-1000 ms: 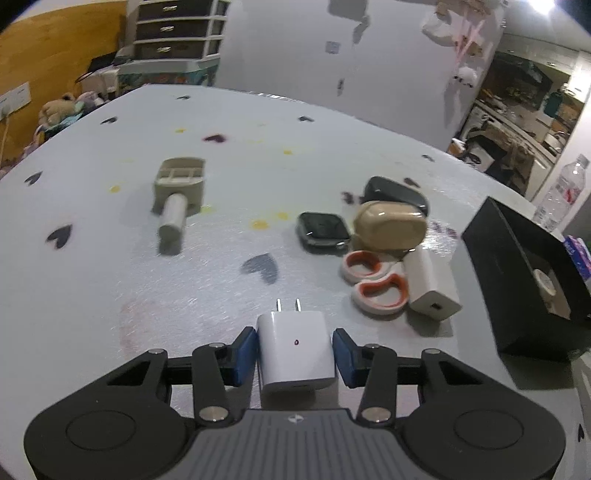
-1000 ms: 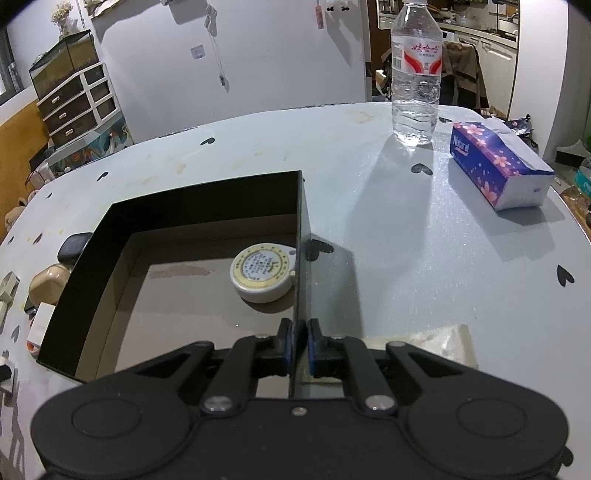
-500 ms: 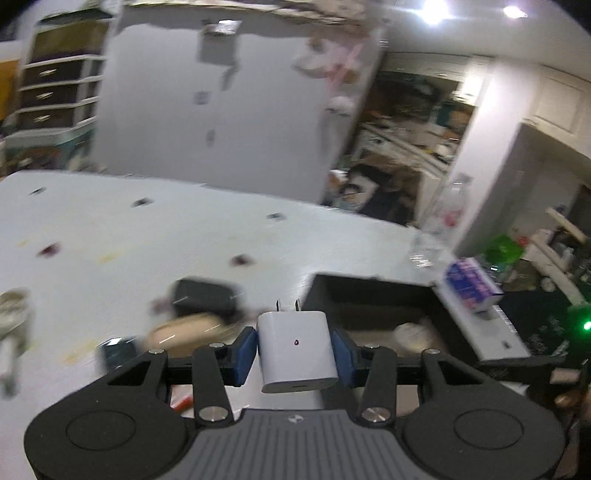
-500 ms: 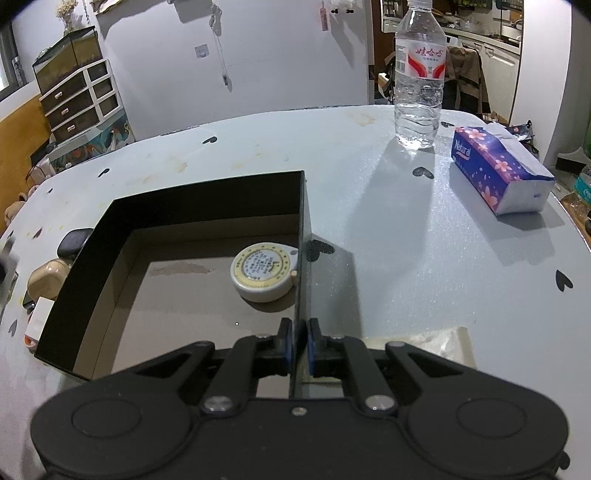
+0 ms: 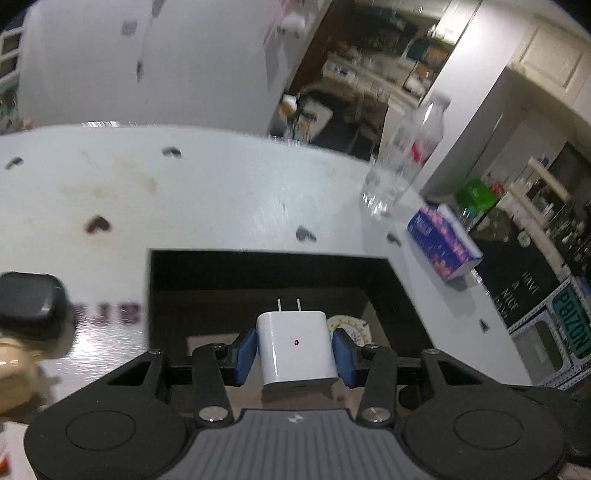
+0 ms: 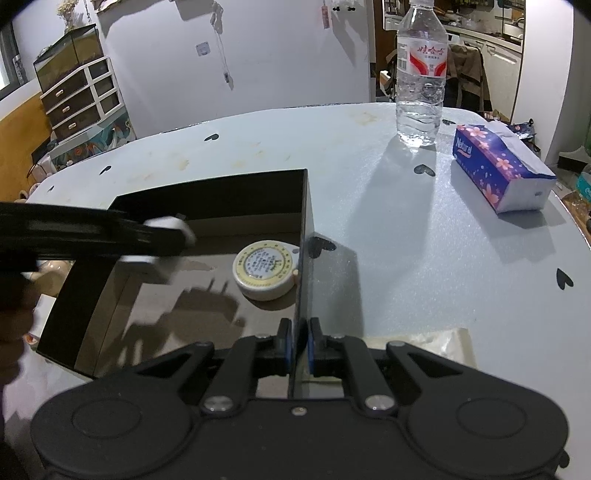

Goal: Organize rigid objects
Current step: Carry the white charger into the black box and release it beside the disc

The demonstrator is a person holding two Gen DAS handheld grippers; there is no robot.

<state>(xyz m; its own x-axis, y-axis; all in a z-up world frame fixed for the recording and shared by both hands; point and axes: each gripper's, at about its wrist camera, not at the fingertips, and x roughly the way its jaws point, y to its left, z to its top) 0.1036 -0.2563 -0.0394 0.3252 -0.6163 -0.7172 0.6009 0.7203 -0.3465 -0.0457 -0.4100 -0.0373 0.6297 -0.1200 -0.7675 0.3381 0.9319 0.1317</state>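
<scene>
Both cameras sit just behind their grippers, looking forward and steeply down. The left view faces across the black box (image 5: 258,273) toward the kitchen; the right looks along its side wall. Both share the box, bottle (image 6: 420,74) and tissue pack (image 6: 498,170).

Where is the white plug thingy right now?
The white charger is pinched in the left hand-held gripper, above the black box, near the round tin inside.

You're in a home: kitchen counters (image 6: 491,33) behind, a drawer chest (image 6: 83,99), tissue box (image 6: 498,173) on the heart-dotted tabletop (image 6: 424,229).
</scene>
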